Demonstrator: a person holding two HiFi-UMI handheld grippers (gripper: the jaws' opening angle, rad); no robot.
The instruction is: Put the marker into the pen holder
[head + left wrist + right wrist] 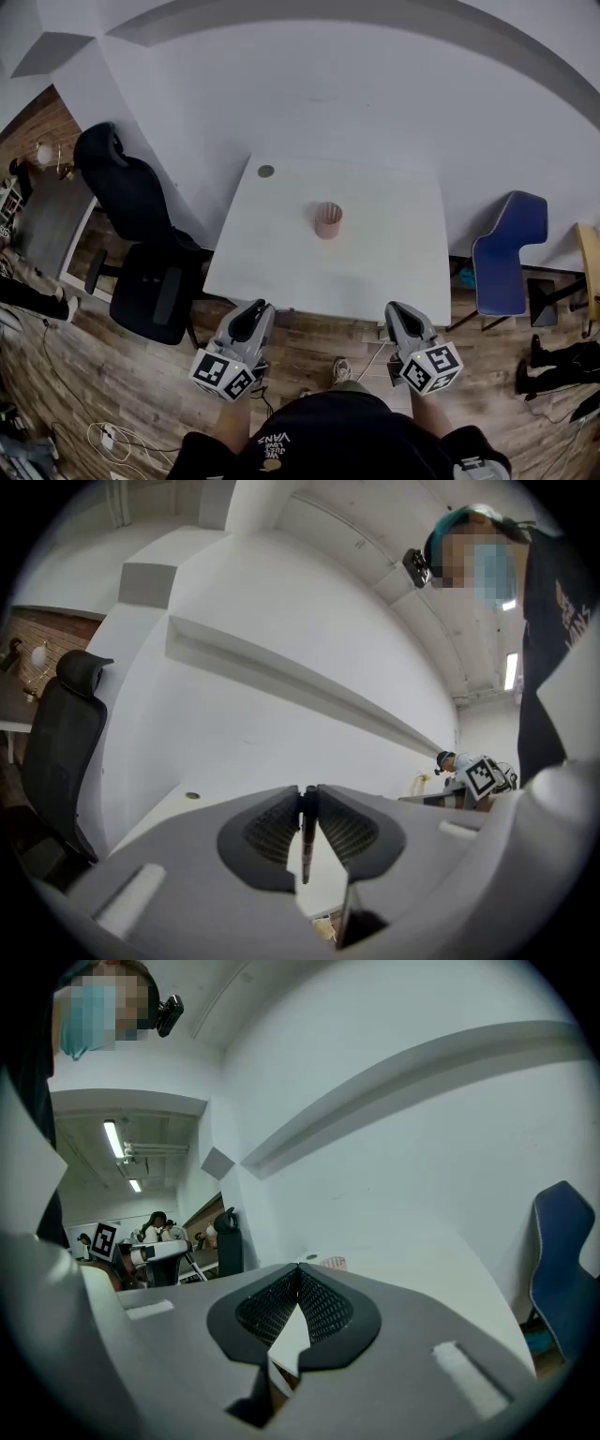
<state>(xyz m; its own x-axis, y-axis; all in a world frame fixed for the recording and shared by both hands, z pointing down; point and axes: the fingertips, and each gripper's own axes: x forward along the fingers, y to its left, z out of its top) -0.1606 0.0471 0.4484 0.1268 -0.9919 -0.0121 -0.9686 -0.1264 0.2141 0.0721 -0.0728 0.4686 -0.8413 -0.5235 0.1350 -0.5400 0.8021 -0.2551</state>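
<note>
Short of the pen holder (328,220), our left gripper (308,791) pinches the marker (305,841), probably for carrying there; our right gripper (299,1269) is closed, empty.

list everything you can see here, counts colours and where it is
table: 1, white, centre, against the wall
pen holder: 1, pink, upright at the table's middle
round cap: 1, grey, table's far left corner
office chair: 1, black, left of the table
chair: 1, blue, right of the table
cables: a few, pale, on the wood floor at lower left
marker: 1, dark, clamped in the left gripper
left gripper: 1, grey, shut on the marker, short of the table
right gripper: 1, grey, shut, empty
</note>
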